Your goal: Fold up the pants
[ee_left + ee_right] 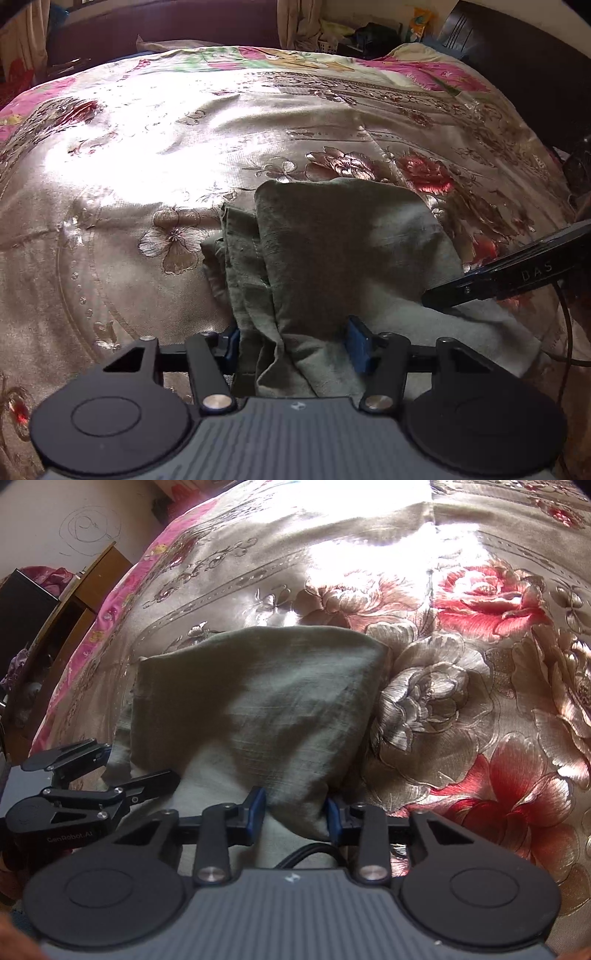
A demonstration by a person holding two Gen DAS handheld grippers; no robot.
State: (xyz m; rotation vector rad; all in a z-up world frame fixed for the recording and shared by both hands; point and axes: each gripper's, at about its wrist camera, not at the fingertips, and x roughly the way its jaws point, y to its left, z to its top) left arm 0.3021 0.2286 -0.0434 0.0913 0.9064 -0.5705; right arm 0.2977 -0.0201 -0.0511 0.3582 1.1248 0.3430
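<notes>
The olive-green pants [332,251] lie folded in layers on the flowered bedspread [147,147]. My left gripper [293,345] has its blue pads either side of a bunched edge of the pants, with the cloth filling the gap. My right gripper [295,814] likewise has the near edge of the pants [251,701] between its blue pads. The right gripper shows as a dark bar in the left wrist view [509,273], over the pants' right side. The left gripper shows at the lower left of the right wrist view [85,786].
The shiny bedspread [461,664] has red and beige flowers and a pink border [110,609]. A dark headboard [166,26] and cluttered shelves [369,33] stand beyond the bed. Wooden furniture [74,594] stands at the bed's left side. A black cable [306,853] runs under my right gripper.
</notes>
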